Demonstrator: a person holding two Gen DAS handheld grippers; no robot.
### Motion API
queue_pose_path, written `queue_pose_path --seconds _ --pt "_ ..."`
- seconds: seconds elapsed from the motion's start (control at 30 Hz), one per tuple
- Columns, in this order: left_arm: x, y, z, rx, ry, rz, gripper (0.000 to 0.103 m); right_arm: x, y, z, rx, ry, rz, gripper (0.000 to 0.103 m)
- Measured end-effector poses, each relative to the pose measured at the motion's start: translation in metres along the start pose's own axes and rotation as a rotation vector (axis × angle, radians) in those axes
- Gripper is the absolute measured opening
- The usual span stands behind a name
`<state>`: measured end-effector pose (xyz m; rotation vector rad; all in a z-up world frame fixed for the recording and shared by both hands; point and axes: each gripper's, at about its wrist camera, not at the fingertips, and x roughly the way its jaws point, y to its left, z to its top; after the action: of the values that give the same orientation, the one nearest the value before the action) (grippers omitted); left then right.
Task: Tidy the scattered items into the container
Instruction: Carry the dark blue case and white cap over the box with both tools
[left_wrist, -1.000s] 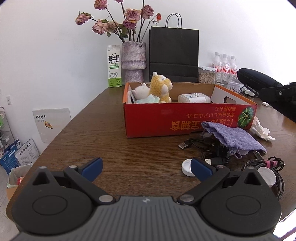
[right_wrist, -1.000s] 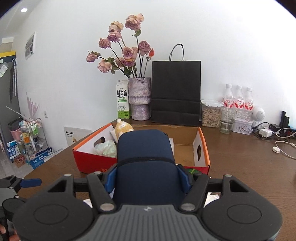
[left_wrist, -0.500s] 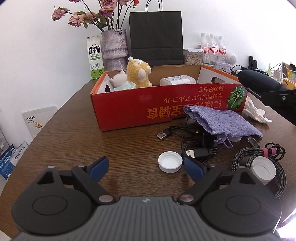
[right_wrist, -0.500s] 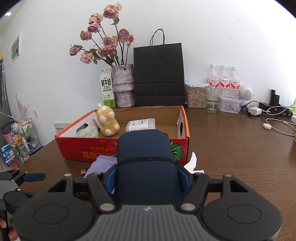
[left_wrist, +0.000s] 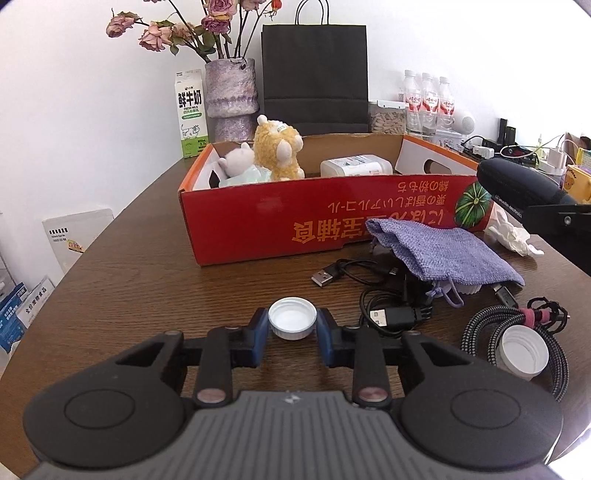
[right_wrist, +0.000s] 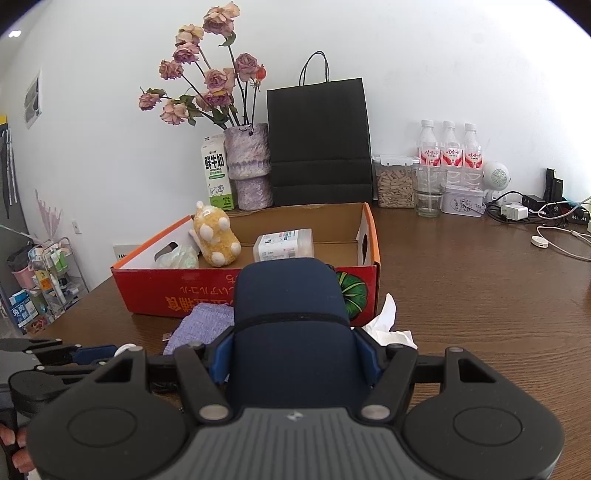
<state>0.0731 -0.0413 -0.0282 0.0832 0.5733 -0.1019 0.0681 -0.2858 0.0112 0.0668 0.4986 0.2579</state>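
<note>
Colours we see on the brown wood-grain tabletop (left_wrist: 147, 280)

We see a red box (left_wrist: 332, 218) with orange lettering, a white cap (left_wrist: 292, 322), a lilac woven pouch (left_wrist: 439, 251), a navy case (right_wrist: 291, 332), a yellow plush (left_wrist: 279, 151).

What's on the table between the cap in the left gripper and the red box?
Nothing: in the left wrist view, bare wood separates the white cap, between the left gripper fingers, from the red box. The USB cables lie off to the right.
</note>
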Motion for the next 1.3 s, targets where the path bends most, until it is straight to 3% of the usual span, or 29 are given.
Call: queue_pose_path --seconds 0.37,0.73,0.93,1.13,1.3 --pt "-0.015 0.005 0.036 -0.016 -0.127 0.022 0.029 0.004 0.009 0.021 -0.029 -0.046 0.017 0.064" --pt "-0.005 -0.004 0.091 -0.046 -0.251 0.01 0.029 0.029 0.014 0.062 -0.041 -0.118 0.033 0.064" --pt "0.018 -0.002 0.119 -0.097 -0.274 0.023 0.029 0.058 0.014 0.085 -0.047 -0.144 0.025 0.064" --pt "0.069 -0.001 0.149 -0.149 -0.304 0.036 0.029 0.11 0.01 0.113 -0.034 -0.177 -0.01 0.064" --pt "0.107 0.0 0.145 -0.134 -0.236 0.038 0.029 0.135 -0.004 0.109 -0.005 -0.139 -0.022 0.064"
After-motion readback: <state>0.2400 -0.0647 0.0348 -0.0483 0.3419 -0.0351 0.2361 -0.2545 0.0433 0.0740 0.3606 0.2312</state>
